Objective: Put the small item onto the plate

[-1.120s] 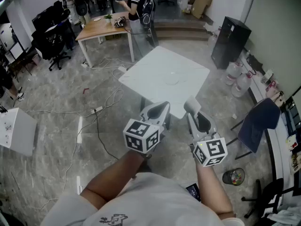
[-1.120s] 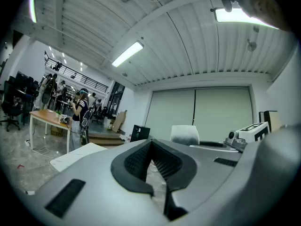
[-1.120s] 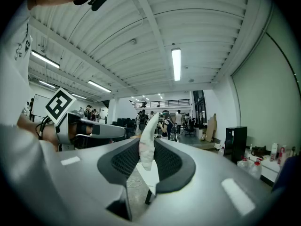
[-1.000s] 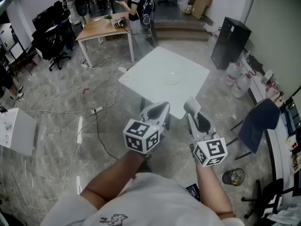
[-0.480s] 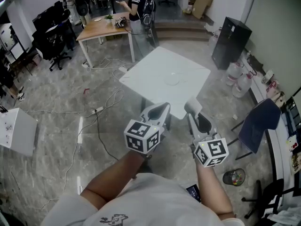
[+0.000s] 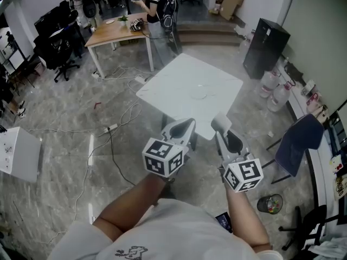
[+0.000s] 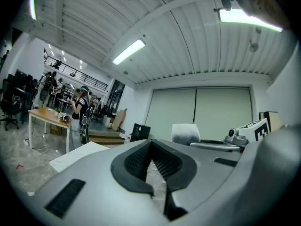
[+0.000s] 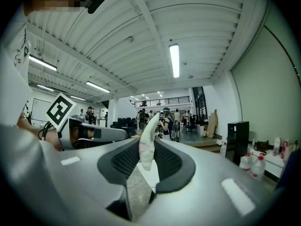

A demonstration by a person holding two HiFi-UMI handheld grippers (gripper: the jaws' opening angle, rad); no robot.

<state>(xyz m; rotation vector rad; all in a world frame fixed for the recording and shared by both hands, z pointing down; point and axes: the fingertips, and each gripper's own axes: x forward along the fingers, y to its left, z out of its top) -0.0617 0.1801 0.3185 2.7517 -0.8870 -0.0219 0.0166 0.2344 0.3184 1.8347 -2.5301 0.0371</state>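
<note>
In the head view a white square table (image 6: 173, 85) stands ahead on the marble floor, with a pale round plate (image 6: 198, 94) on it. Both grippers are held side by side short of the table's near corner, pointing toward it. My right gripper (image 6: 221, 128) is shut on a small white item (image 8: 146, 142), a thin curved piece that sticks up from between the pads (image 8: 165, 160). It shows as a white tip (image 6: 219, 122) in the head view. My left gripper (image 6: 182, 128) has its jaws together at the tips (image 7: 151, 143) with nothing between them.
A wooden desk (image 6: 116, 28) with people round it stands beyond the table. A black cabinet (image 6: 265, 47) and water bottles (image 6: 274, 91) line the right wall. A blue chair (image 6: 295, 142) is at the right, cables (image 6: 116, 126) on the floor at the left.
Both grippers keep their places and their grip. Only the head view has shifted a little.
</note>
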